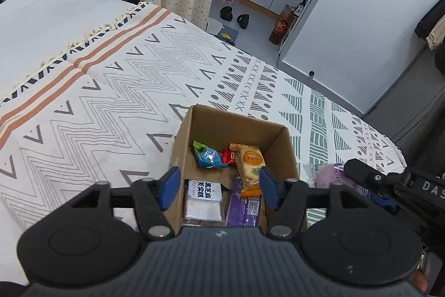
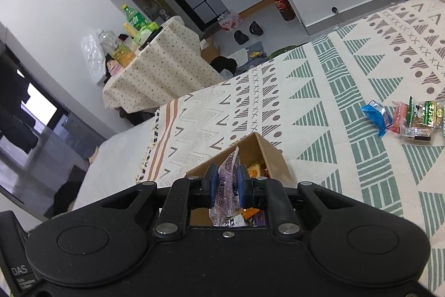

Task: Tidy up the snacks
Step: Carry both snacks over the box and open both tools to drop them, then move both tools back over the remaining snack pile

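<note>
Left wrist view: left hand-held gripper (image 1: 218, 187) spread wide, empty, right over one cardboard box (image 1: 286, 155) on the bed (image 1: 111, 91). Six snack packets counted inside, incl. blue-green packet (image 1: 207, 155) and yellow cake (image 1: 250, 162). Right wrist view: right hand-held gripper (image 2: 225, 185) clamped on one purple packet (image 2: 226, 177), box just ahead below it. Loose snack pile (image 2: 406, 118), about five packets, well off to its right.
</note>
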